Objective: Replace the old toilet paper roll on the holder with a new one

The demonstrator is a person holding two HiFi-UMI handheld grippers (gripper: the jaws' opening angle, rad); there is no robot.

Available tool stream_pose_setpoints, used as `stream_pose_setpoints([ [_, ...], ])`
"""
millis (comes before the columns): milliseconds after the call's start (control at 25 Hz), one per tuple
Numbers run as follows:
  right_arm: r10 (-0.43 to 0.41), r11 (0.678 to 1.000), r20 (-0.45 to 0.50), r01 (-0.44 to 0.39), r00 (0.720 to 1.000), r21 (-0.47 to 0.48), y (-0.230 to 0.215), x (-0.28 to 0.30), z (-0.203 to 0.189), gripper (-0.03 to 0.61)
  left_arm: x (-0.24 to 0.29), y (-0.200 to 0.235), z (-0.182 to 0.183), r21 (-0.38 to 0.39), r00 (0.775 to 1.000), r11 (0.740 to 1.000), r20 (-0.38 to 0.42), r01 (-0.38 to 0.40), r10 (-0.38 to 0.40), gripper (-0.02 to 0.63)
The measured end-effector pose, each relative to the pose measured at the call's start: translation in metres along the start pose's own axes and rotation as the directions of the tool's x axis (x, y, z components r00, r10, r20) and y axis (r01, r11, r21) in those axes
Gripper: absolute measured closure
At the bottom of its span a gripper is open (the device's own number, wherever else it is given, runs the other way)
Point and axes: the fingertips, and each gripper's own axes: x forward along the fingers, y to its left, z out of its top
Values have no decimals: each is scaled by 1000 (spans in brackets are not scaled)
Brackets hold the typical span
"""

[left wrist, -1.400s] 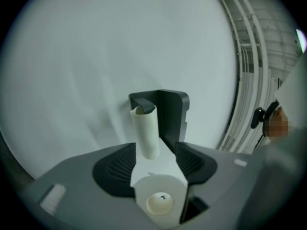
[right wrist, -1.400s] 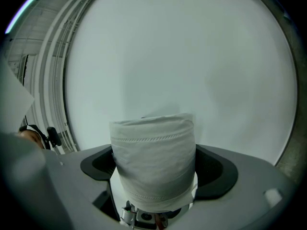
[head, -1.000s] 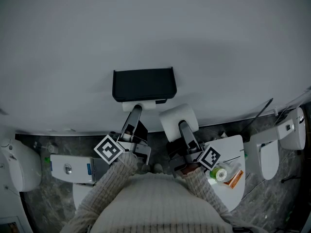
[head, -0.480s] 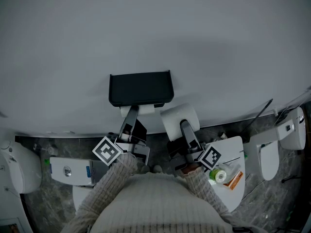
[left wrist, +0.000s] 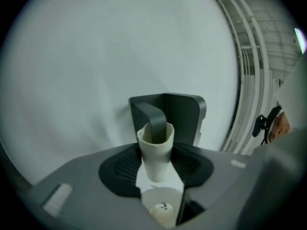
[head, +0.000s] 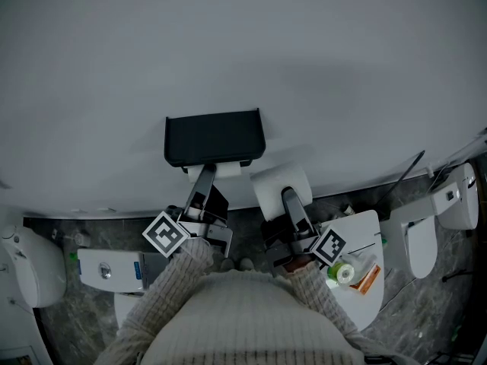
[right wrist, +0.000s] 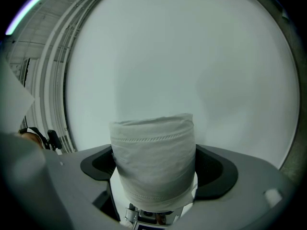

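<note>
A black holder [head: 214, 137] is fixed to the white wall. Its arm [left wrist: 154, 121] runs into the old roll's bare white tube [left wrist: 156, 152], which shows as a white stub [head: 221, 170] under the holder in the head view. My left gripper [head: 207, 175] reaches up to it. Its jaws are closing with the tube between them, and the pads [left wrist: 120, 164] pinch the tube's near end narrower. To the right, my right gripper [head: 291, 198] is shut on a full white roll [head: 278, 185], held upright between its dark pads [right wrist: 218, 171] and filling that view as the new roll [right wrist: 153, 157].
Below me a white stand [head: 364, 230] carries a green-and-white item [head: 342, 274] and an orange packet. A white box [head: 114, 268] lies on the dark stone floor at left. White toilets stand at the far left [head: 30, 265] and far right [head: 449, 204].
The left gripper's fingers have drawn in round the tube under the holder. The head view has drifted slightly, so the holder sits a little lower and further left. The right gripper keeps its roll.
</note>
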Motion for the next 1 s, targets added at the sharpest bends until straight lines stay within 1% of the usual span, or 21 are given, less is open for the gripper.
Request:
stream_pose_setpoints([
  [160, -2, 1000, 15, 3, 1000, -15, 0, -4, 1, 89, 4, 2, -3, -4, 1000, 1000, -27, 8, -8, 437],
  [400, -11, 1000, 62, 13, 998, -28, 3, -17, 5, 89, 11, 2, -9, -18, 998, 999, -61, 30, -31, 437],
  [600, -11, 999, 103, 15, 995, -37, 5, -27, 24, 89, 29, -1, -31, -35, 994, 999, -106, 35, -39, 437],
  [1000, -20, 998, 194, 31, 981, -51, 8, -45, 51, 89, 48, -2, -69, -85, 979, 995, -192, 45, -61, 437],
])
